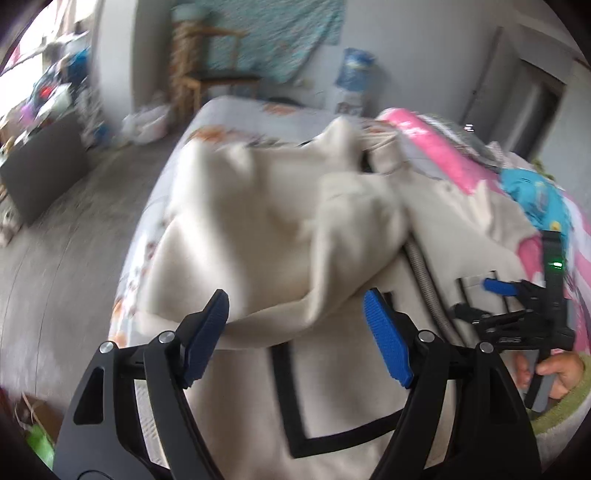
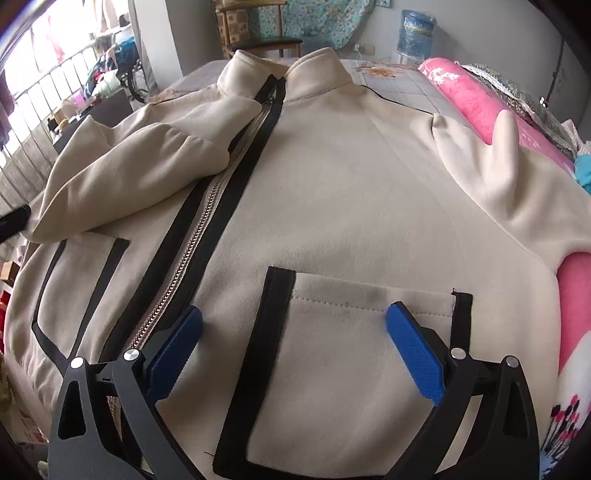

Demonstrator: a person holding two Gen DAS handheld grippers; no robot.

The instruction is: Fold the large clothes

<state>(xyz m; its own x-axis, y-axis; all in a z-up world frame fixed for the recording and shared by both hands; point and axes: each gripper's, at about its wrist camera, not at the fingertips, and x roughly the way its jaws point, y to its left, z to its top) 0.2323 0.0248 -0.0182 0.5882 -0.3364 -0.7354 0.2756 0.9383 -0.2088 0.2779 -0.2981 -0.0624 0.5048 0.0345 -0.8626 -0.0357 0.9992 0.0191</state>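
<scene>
A cream zip-up jacket (image 2: 343,192) with black trim lies front-up on a bed, collar at the far end. Its left sleeve (image 2: 122,177) is folded across the chest; its right sleeve (image 2: 517,184) stretches toward the pink bedding. My right gripper (image 2: 295,325) is open, empty, just above the jacket's right pocket (image 2: 369,354). My left gripper (image 1: 295,317) is open; the folded sleeve's edge (image 1: 288,236) lies between and just beyond its blue pads, not pinched. The right gripper shows in the left wrist view (image 1: 517,302), held by a hand.
Pink patterned bedding (image 2: 480,99) and a blue cloth (image 1: 532,195) lie along the bed's right side. A wooden chair (image 2: 258,33) and a water bottle (image 2: 415,31) stand beyond the bed. Grey floor (image 1: 66,240) and a dark cabinet (image 1: 40,166) are on the left.
</scene>
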